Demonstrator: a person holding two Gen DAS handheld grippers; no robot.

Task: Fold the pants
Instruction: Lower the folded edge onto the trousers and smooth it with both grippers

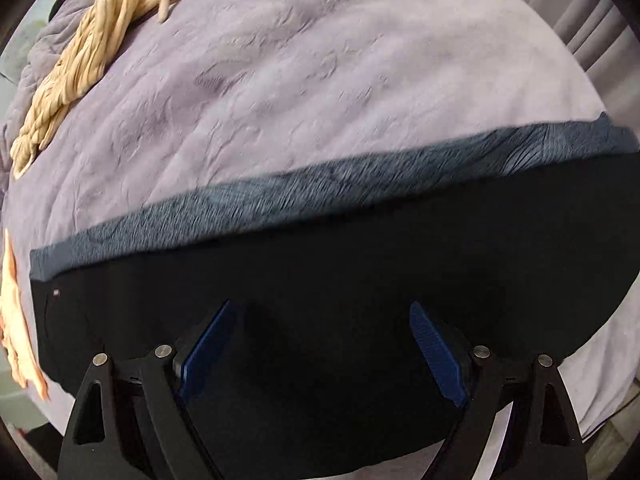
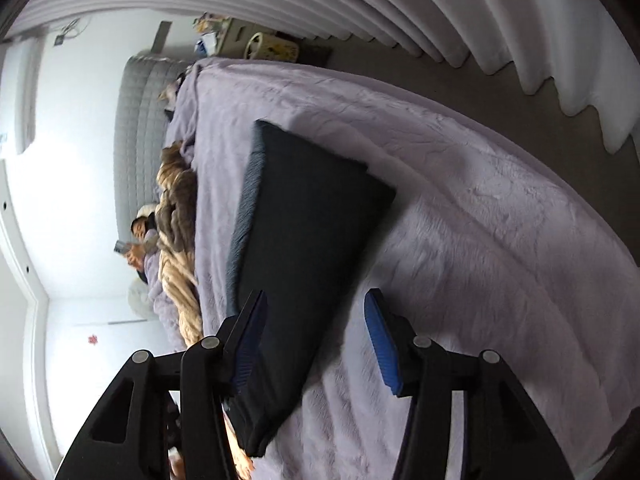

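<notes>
The dark pants (image 1: pixel 312 264) lie folded into a long flat strip on the lilac blanket (image 1: pixel 320 80), with a grey-blue fleecy edge (image 1: pixel 360 176) showing along one side. My left gripper (image 1: pixel 320 306) hangs straight over them, open, its blue pads (image 1: pixel 212 344) wide apart with nothing between them. In the right wrist view the same pants (image 2: pixel 304 208) stretch away across the bed. My right gripper (image 2: pixel 316 294) hovers over their near end, tilted downward. Its blue pads (image 2: pixel 382 344) stand apart and do not press on the cloth.
A beige chunky knit throw (image 1: pixel 80 80) (image 2: pixel 176 232) lies bunched toward the head of the bed. A person (image 2: pixel 138 236) lies by the grey headboard (image 2: pixel 136 128). White curtains (image 2: pixel 480 20) and floor (image 2: pixel 480 92) run along the far side. A peach-coloured thing (image 1: pixel 16 320) sits beside the pants.
</notes>
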